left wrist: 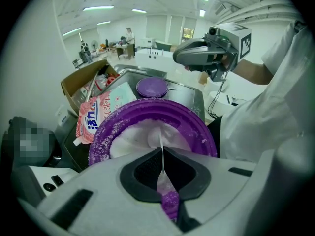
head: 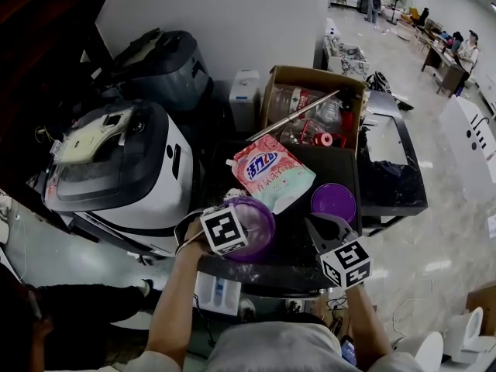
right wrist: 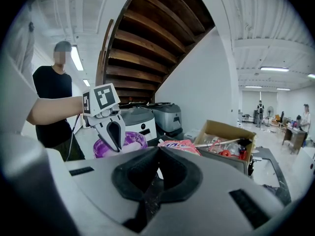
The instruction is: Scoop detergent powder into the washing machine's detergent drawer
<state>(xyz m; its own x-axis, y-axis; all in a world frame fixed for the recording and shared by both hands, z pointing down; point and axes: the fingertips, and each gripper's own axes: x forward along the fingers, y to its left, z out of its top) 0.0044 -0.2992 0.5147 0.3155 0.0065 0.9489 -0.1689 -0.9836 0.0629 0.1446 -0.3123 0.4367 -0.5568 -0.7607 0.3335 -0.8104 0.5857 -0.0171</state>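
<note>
A purple tub (head: 260,217) of white powder (left wrist: 133,139) stands at the near edge of a dark table (head: 341,165). My left gripper (head: 231,225) reaches down into it from the left, shut on a thin powder-dusted purple scoop (left wrist: 170,203); the scoop's bowl is hidden. The left gripper (right wrist: 116,137) also shows in the right gripper view, jaws down in the tub (right wrist: 129,142). My right gripper (head: 316,226) hovers right of the tub, shut with nothing between its pads. A white washing machine (head: 132,173) stands left of the table; I cannot make out its drawer.
A pink detergent bag (head: 271,173) lies behind the tub, with a purple lid (head: 334,201) to its right. Further back is an open cardboard box (head: 314,107) of clutter. A second, darker machine (head: 163,68) sits behind the white one. A person in black (right wrist: 51,97) stands at the left.
</note>
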